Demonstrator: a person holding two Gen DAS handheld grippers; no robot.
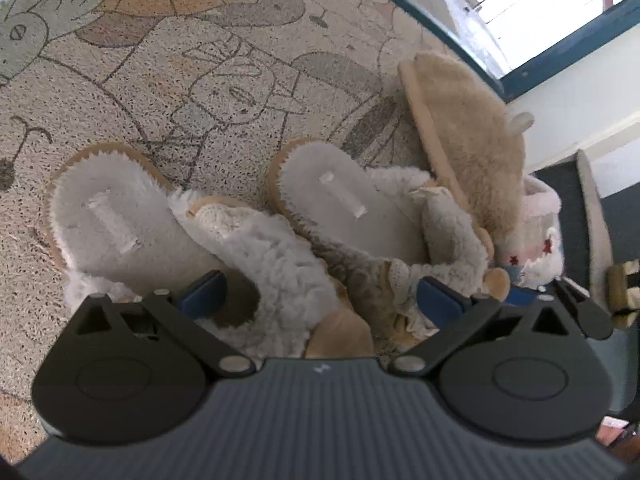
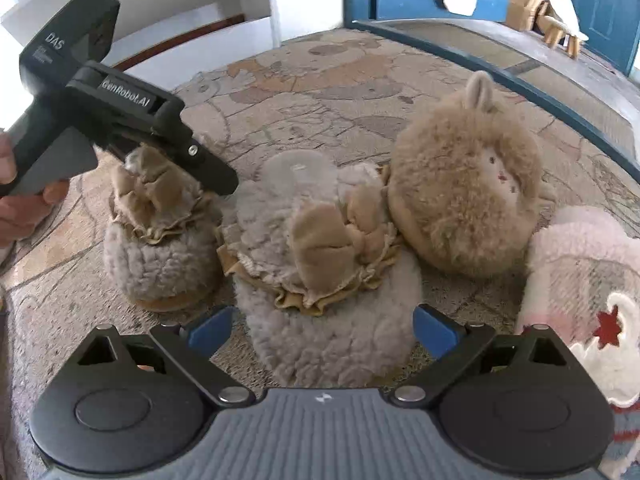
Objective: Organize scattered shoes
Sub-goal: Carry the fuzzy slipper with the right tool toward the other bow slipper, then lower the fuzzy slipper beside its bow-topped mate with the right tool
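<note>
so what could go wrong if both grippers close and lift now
1. The tan slipper leans tilted against the middle grey slipper; lifting that one could topple it.
2. The right gripper is open around its soft toe, so a grip may slide on fleece.
3. The left gripper is at the bow of the left grey slipper and might pinch only that.

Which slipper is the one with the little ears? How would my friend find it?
Look at the cartoon rug where the fluffy slippers sit in a row. Going right from the two grey slippers with tan bows, the next one is the eared slipper. It is the only round brown one, with ears on top and a small pale face.
</note>
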